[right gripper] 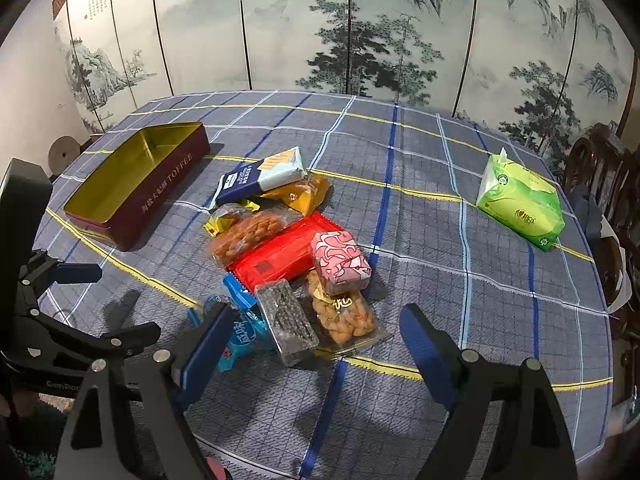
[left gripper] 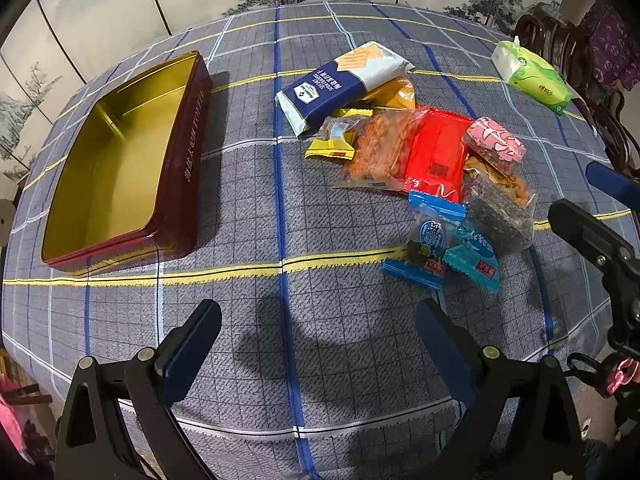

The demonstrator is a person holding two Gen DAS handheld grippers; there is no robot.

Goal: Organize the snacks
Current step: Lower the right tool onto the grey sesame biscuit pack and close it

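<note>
Snacks: heaped in a loose pile (left gripper: 416, 160) (right gripper: 292, 252) mid-bench, on the plaid cloth (left gripper: 280, 320) (right gripper: 440, 280)
Pile top end: navy-and-white cracker pack (left gripper: 344, 84) (right gripper: 260, 176) leaning over an orange bag (left gripper: 396, 94) (right gripper: 304, 194)
Pile middle: red packet (left gripper: 436, 156) (right gripper: 280, 258) beside a clear bag of nuts (left gripper: 376, 148) (right gripper: 248, 234); pink patterned packet (left gripper: 496, 144) (right gripper: 340, 262) resting on top
Pile near end: blue wrappers (left gripper: 444, 244) (right gripper: 240, 332) and a clear pack of dark bits (left gripper: 500, 216) (right gripper: 288, 324)
Toffee tin (left gripper: 120, 168) (right gripper: 140, 184): lidless, gold inside, maroon outside, well apart from the pile on its left
Tissue pack (left gripper: 532, 76) (right gripper: 520, 204): green, far right of bench, apart from all else
Left tool (left gripper: 318, 344): spread wide, holding nothing, above bare cloth between tin and pile
Right tool (right gripper: 316, 348): spread wide, holding nothing, low over the near end of the pile
Backdrop: painted folding screen (right gripper: 360, 32) behind the bench
</note>
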